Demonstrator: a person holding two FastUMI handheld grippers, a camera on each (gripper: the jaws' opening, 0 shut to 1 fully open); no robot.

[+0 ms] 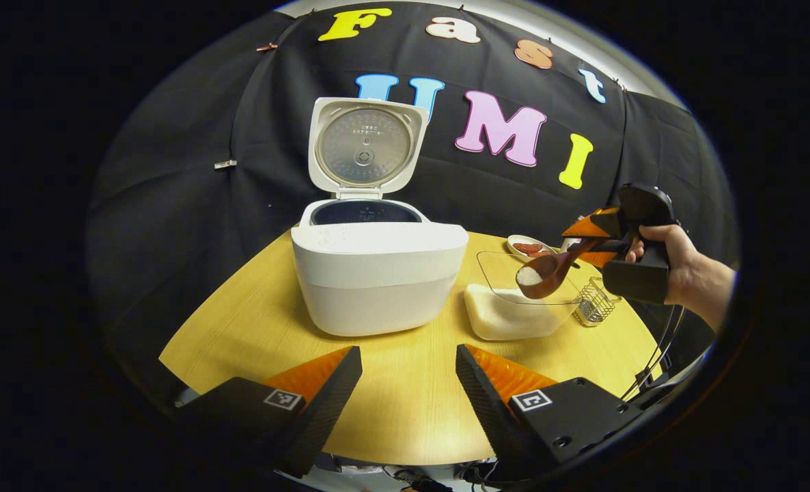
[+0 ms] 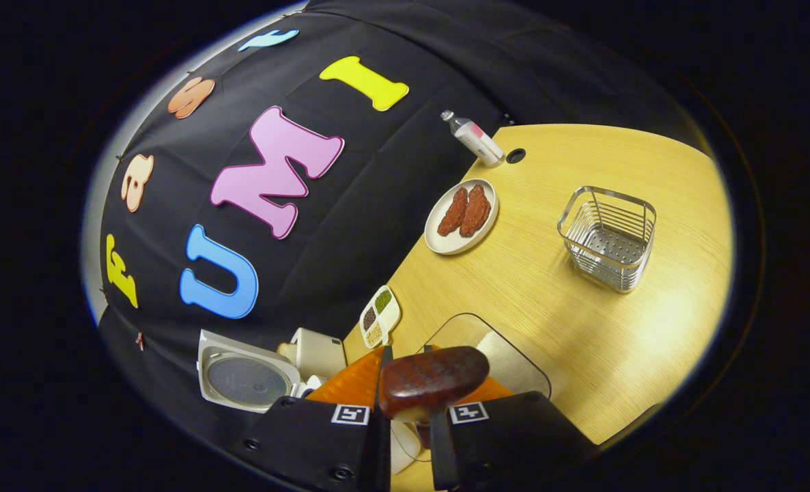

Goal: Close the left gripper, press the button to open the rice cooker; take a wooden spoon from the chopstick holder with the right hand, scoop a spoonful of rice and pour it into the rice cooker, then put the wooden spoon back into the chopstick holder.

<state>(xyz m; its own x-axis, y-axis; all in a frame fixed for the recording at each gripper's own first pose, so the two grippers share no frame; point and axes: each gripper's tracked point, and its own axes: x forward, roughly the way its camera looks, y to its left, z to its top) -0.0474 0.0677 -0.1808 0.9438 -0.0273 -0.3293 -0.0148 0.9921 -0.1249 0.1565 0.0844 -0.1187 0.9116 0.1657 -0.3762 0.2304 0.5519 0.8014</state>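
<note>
— Spoon first: where does it sit, and what is it made of?

— Dark, glossy wooden spoon [image 1: 554,271], right of centre in the left gripper view, its rounded bowl heaped with white rice. The right gripper [image 1: 593,240] pinches the handle between both fingers, a hand [image 1: 678,263] behind it. In the right gripper view the spoon's handle end [image 2: 432,380] juts up between the closed-in fingers at bottom centre.

— What lies under it?

— Clear, round-cornered rice container [image 1: 514,311], grain piled pale inside, just beside the rice cooker [image 1: 378,273] — smooth white shell, lid upright, ribbed metal liner showing, dark pot open.

— And the holder?

— Wire chopstick holder [image 2: 608,236], square and shiny, upper right in the right gripper view, standing apart on bare wood-grain table [image 1: 405,403]. A plate [image 2: 461,217] with two brown pieces sits nearer the cloth wall, with a lying bottle [image 2: 473,139] and a divided dish [image 2: 380,316].

— Left gripper?

— Left gripper [image 1: 408,383], bottom of its view, fingers spread wide, holding nothing, over the table's curved near edge with open wood ahead.
</note>
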